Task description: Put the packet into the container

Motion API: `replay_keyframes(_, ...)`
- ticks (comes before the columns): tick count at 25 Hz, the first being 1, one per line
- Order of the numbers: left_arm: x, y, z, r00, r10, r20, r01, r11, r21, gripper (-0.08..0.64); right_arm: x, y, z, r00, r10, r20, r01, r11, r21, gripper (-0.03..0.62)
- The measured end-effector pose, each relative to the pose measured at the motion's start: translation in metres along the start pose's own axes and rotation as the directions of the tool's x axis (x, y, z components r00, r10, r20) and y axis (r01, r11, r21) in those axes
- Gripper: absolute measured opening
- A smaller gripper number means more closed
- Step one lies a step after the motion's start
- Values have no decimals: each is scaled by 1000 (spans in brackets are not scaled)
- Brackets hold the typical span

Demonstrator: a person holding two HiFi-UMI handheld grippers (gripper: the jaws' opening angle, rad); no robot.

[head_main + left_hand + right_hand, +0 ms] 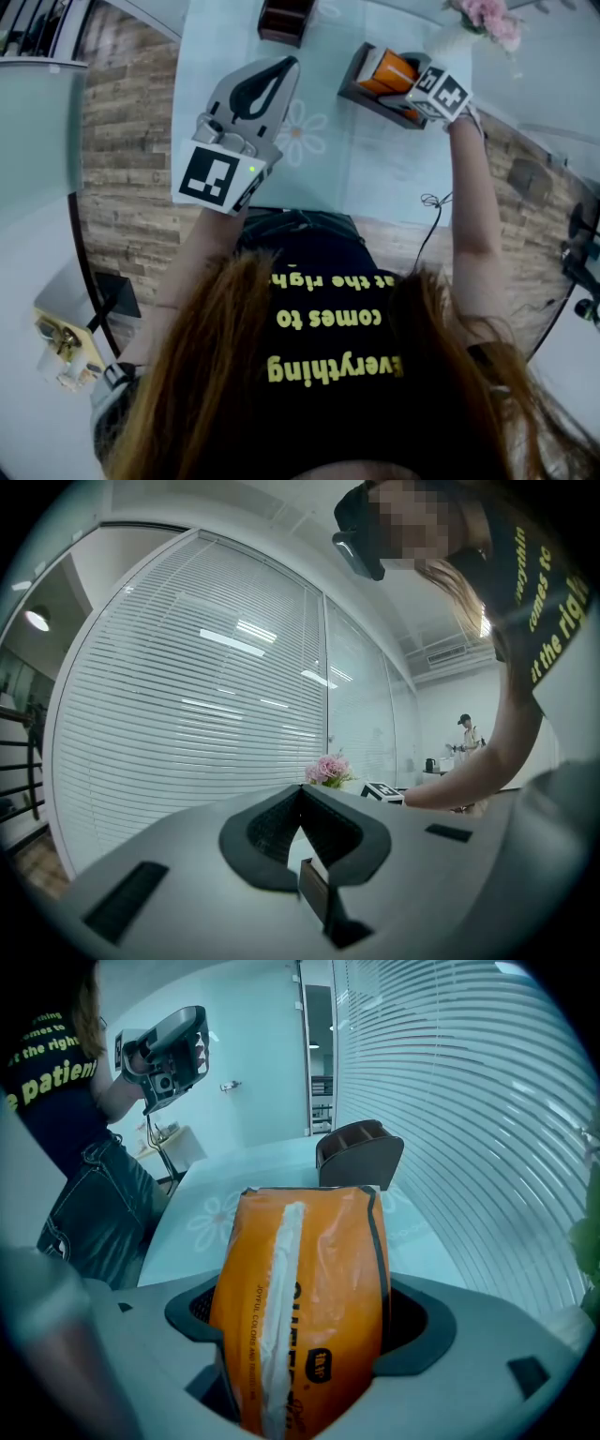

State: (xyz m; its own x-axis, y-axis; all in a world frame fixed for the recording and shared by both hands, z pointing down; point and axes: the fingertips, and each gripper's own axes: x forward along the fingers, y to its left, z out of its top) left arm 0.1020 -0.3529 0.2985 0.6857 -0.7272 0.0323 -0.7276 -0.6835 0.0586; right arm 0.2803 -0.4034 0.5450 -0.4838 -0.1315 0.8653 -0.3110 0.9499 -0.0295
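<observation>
An orange packet (305, 1269) with a white seam stands upright between the jaws of my right gripper (305, 1327), which is shut on it. In the head view the packet (389, 68) and the right gripper (380, 75) hang over the table's far right part. A dark brown container (361, 1152) stands on the table beyond the packet, apart from it; in the head view the container (284, 21) is at the far edge. My left gripper (284, 66) is raised above the table's near left, shut and holding nothing; its jaws meet in the left gripper view (302, 803).
The table (375, 173) carries a pale blue cloth with a white flower print. Pink flowers (487, 14) stand at its far right corner. Window blinds (469, 1101) run along the far side. A thin cable (431, 216) hangs off the near edge.
</observation>
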Motion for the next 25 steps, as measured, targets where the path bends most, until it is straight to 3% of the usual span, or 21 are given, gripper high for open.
replay_keyframes(11, -9, 1, 6, 1000, 8, 4, -8, 1000, 6, 2, -4, 5, 3, 1000, 12, -14, -12, 1000, 15, 462)
replay_keyframes(17, -11, 1, 4, 1000, 6, 0, -6, 1000, 11, 2, -4, 9, 3, 1000, 5, -10, -5, 1000, 3, 457)
replay_keyframes(22, -14, 3, 2, 1000, 17, -11, -17, 1000, 11, 2, 3, 21, 0, 999, 53, -14, -52, 998, 28, 455)
replay_keyframes(25, -17, 5, 1, 1000, 25, -13, -25, 1000, 13, 2, 4, 26, 3, 998, 57, 7, -57, 998, 34, 404)
